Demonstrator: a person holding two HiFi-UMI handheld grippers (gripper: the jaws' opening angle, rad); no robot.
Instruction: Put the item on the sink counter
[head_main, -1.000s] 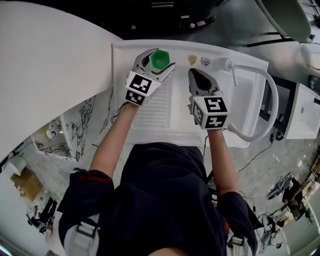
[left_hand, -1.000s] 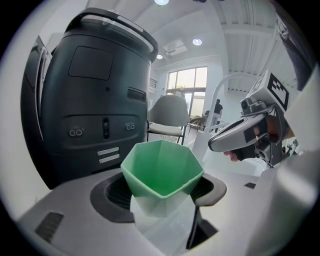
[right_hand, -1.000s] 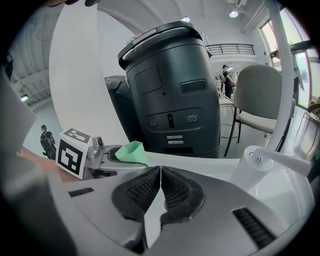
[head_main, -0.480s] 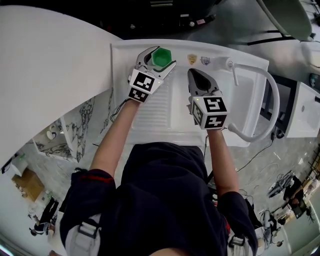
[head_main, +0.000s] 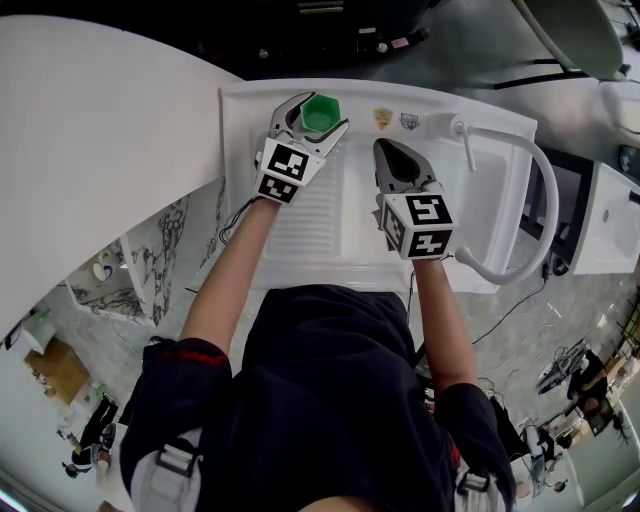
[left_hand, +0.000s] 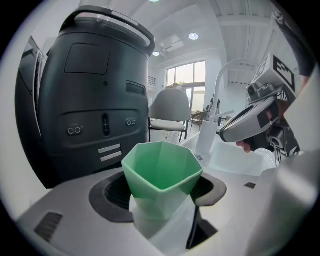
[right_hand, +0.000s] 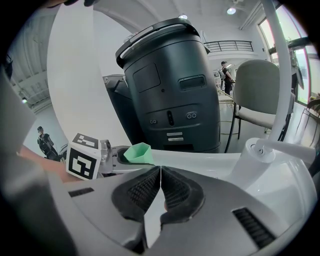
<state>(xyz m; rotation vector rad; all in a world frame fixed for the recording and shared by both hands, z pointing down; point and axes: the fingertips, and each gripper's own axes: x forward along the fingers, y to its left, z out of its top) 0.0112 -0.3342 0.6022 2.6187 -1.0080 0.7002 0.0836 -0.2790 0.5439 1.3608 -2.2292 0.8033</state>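
the left gripper (head_main: 318, 116) grasps the green cup (left_hand: 161, 175) at the upper middle of the head view, over the back edge of the white sink counter (head_main: 300, 225). whether its base touches the counter is unclear. the right gripper (head_main: 388, 148) is clenched, empty. setting down and releasing likely remain.

Mint-green cup (head_main: 320, 114), white sink counter (head_main: 300, 232) (charcoal machine (left_hand: 95, 100))

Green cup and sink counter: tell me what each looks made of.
The green cup: probably moulded plastic with a satin finish, going by its flat facets, thin even rim and uniform colour. The sink counter: glossy white, likely plastic or enamelled. It has moulded drain ribs and mirrors the cup, but the exact material is unclear.
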